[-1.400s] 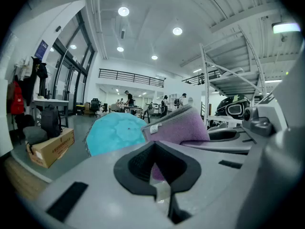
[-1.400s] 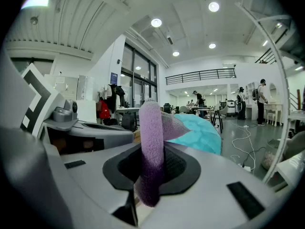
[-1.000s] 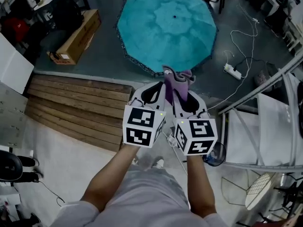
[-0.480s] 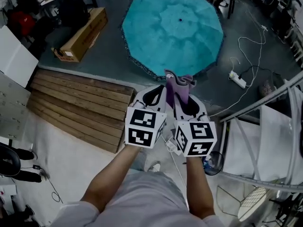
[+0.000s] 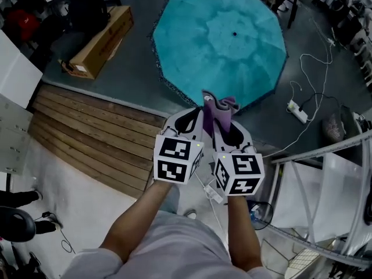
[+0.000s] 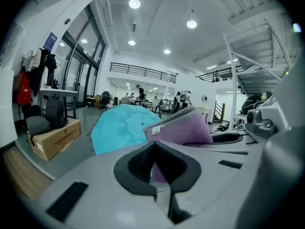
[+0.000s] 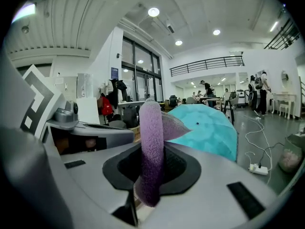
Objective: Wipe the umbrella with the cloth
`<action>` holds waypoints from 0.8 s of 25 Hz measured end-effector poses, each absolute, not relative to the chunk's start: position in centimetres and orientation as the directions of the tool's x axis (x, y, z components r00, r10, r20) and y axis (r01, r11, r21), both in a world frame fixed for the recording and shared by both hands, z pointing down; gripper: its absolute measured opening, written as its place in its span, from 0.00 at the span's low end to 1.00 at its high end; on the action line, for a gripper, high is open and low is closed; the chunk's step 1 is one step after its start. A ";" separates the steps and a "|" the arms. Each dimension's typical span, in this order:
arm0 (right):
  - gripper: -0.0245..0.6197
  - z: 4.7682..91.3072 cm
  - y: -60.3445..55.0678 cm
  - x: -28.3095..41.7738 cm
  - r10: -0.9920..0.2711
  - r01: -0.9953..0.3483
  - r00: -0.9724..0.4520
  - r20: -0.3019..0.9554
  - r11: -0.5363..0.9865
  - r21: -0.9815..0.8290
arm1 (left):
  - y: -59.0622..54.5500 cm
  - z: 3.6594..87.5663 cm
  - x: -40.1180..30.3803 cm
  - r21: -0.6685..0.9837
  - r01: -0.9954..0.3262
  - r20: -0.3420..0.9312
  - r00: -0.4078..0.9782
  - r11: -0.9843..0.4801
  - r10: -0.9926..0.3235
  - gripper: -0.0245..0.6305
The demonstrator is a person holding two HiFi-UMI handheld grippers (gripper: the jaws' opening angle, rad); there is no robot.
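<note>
A teal umbrella (image 5: 221, 45) stands open on the grey floor, canopy up, ahead of both grippers. It also shows beyond the jaws as the teal umbrella (image 6: 121, 128) in the left gripper view and as the umbrella (image 7: 205, 128) in the right gripper view. A folded purple cloth (image 5: 217, 110) sticks up from my right gripper (image 5: 219, 122), which is shut on it. That cloth (image 7: 151, 147) fills the gap between the jaws. My left gripper (image 5: 190, 120) is held close beside the right, its jaws shut with nothing between them. Both are in the air short of the umbrella's near edge.
A long cardboard box (image 5: 96, 42) lies on the floor left of the umbrella. A wooden pallet (image 5: 99, 135) is below left. A white power strip (image 5: 299, 112) with loose cable lies to the right. A metal frame (image 5: 325, 156) and white panels stand at the right.
The umbrella has grown larger and shifted right in the head view as the person came closer. Both grippers keep their side-by-side pose, the cloth still in the right one.
</note>
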State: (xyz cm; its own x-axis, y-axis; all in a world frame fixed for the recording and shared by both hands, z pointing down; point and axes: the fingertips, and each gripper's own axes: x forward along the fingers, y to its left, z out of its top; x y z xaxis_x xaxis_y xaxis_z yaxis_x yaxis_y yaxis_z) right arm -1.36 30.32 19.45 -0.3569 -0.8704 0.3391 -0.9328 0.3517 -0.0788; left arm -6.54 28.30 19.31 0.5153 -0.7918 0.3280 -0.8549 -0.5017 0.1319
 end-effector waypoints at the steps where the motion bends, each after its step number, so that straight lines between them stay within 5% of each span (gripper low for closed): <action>1: 0.15 19.6 28.8 -2.0 -0.868 -0.932 -0.357 0.346 0.353 -0.079 | 26.7 19.6 -7.2 0.139 -0.856 0.332 0.514 -0.498 -0.791 0.05; 20: 0.16 21.7 8.3 -14.0 -0.810 -0.909 -0.401 0.429 0.410 -0.076 | 6.6 22.7 -19.5 0.220 -0.874 0.382 0.486 -0.433 -0.786 0.05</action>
